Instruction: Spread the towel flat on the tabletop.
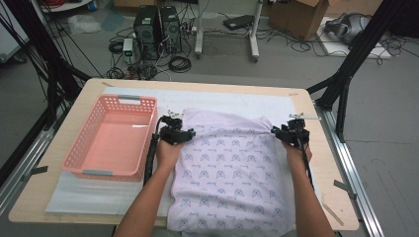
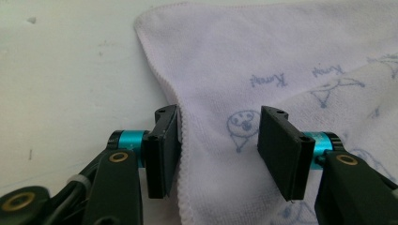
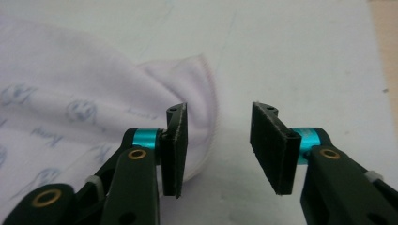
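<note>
Wooden table, white mat: pale lilac printed towel spread centre-right, hanging over near edge. Left gripper and right gripper at its far corners, jaws apart, nothing clamped.

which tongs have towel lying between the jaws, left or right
The left tongs: the towel's hem lies between their open jaws. The right tongs gape over bare mat.
</note>
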A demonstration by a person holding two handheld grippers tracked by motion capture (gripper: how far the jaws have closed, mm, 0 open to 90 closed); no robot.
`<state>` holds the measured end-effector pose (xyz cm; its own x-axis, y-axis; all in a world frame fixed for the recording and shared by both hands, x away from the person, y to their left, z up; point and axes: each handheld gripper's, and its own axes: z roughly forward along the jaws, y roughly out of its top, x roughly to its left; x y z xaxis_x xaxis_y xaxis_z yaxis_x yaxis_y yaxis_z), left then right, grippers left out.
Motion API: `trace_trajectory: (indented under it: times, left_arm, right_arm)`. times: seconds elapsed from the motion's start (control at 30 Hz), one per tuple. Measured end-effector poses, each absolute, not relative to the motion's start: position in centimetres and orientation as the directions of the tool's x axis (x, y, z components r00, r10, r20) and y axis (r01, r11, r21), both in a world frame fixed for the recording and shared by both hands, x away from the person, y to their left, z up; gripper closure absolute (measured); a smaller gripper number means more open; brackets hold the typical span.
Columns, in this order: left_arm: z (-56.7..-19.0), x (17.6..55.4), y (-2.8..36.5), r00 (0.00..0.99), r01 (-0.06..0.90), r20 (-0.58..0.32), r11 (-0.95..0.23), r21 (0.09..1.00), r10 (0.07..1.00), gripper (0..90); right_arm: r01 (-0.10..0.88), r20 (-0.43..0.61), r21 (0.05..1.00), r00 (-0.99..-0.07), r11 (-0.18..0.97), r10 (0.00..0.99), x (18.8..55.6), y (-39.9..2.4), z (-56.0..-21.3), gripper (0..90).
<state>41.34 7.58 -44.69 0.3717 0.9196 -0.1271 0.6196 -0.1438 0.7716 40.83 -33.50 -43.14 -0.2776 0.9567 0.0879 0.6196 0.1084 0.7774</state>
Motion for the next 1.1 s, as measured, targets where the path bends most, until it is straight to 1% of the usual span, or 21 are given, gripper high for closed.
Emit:
trace_trajectory:
  times: [0.07,0.13,0.17,0.2,0.23,0.33,0.47,0.53,0.67,0.77,0.8,0.87,0.9,0.93,0.97,1.0,1.03,1.07,1.1]
  left_arm:
    - [-44.6,40.6,7.7,0.378,0.609,-0.134,-0.137,0.781,0.916,45.5]
    - [-44.6,40.2,7.8,0.416,0.617,-0.113,-0.188,0.764,0.902,44.9]
    - [-44.6,39.9,7.7,0.427,0.606,-0.092,-0.209,0.767,0.899,42.1]
    - [-44.5,39.5,7.7,0.429,0.593,-0.093,-0.202,0.780,0.899,41.3]
    - [-44.5,39.2,7.8,0.432,0.592,-0.106,-0.193,0.782,0.896,43.1]
    - [-44.6,38.4,7.9,0.446,0.603,-0.133,-0.188,0.776,0.885,41.1]
    - [-44.6,36.8,8.4,0.461,0.597,-0.150,-0.181,0.781,0.874,39.0]
    - [-44.3,36.0,8.6,0.479,0.608,-0.164,-0.191,0.771,0.862,37.8]
    - [-44.0,33.6,8.9,0.513,0.587,-0.148,-0.220,0.779,0.845,38.8]
    - [-44.4,32.1,9.1,0.514,0.601,-0.183,-0.200,0.774,0.838,39.5]
    - [-44.6,31.7,9.1,0.521,0.602,-0.180,-0.209,0.771,0.834,39.2]
    - [-45.0,31.1,9.1,0.525,0.590,-0.177,-0.207,0.780,0.832,38.2]
    - [-45.0,30.9,9.0,0.525,0.587,-0.177,-0.203,0.784,0.833,38.4]
    - [-45.0,30.8,9.0,0.528,0.578,-0.157,-0.218,0.786,0.834,38.9]
    - [-45.0,30.7,8.9,0.522,0.565,-0.115,-0.242,0.789,0.845,43.5]
    - [-45.0,30.6,8.9,0.505,0.552,-0.066,-0.264,0.791,0.861,54.9]
    - [-45.0,30.8,9.2,0.493,0.553,-0.054,-0.264,0.790,0.869,70.4]
    - [-44.9,31.2,9.6,0.485,0.575,-0.100,-0.230,0.785,0.869,82.8]
    - [-44.9,31.6,9.8,0.483,0.594,-0.133,-0.212,0.776,0.866,87.5]
  right_arm:
    - [0.620,0.105,0.774,-0.321,0.126,0.941,40.3,-33.3,-43.2,54.3]
    - [0.605,0.104,0.780,-0.375,0.159,0.921,39.5,-33.2,-43.3,54.5]
    - [0.602,0.112,0.781,-0.396,0.166,0.911,39.0,-33.2,-43.4,54.7]
    - [0.598,0.107,0.781,-0.412,0.180,0.905,38.5,-33.4,-43.4,55.0]
    - [0.585,0.095,0.788,-0.424,0.192,0.901,38.0,-33.6,-43.4,55.4]
    - [0.566,0.110,0.804,-0.439,0.180,0.892,36.4,-34.2,-43.4,55.4]
    - [0.535,0.100,0.825,-0.459,0.185,0.883,34.1,-34.6,-43.1,54.0]
    - [0.534,0.108,0.825,-0.470,0.185,0.876,33.1,-34.8,-43.1,53.2]
    - [0.573,0.101,0.786,-0.491,0.233,0.865,30.9,-34.7,-43.6,53.3]
    - [0.601,0.127,0.764,-0.497,0.235,0.858,29.5,-34.8,-44.0,51.9]
    - [0.609,0.134,0.752,-0.515,0.252,0.847,29.2,-34.7,-44.1,50.1]
    - [0.616,0.137,0.730,-0.556,0.296,0.820,28.6,-34.4,-44.5,49.3]
    - [0.603,0.112,0.732,-0.566,0.317,0.816,28.3,-34.0,-44.6,48.5]
    - [0.582,0.069,0.738,-0.567,0.340,0.821,28.0,-33.7,-44.7,50.2]
    - [0.575,0.035,0.734,-0.562,0.360,0.826,27.9,-33.5,-44.7,54.0]
    - [0.577,0.031,0.732,-0.560,0.362,0.828,28.0,-33.3,-44.6,67.0]
    - [0.578,0.041,0.730,-0.570,0.364,0.821,28.1,-33.3,-44.5,85.7]
    - [0.573,0.030,0.729,-0.572,0.374,0.820,28.4,-33.1,-44.5,86.2]
    - [0.572,0.028,0.732,-0.567,0.369,0.823,28.6,-32.8,-44.5,86.7]
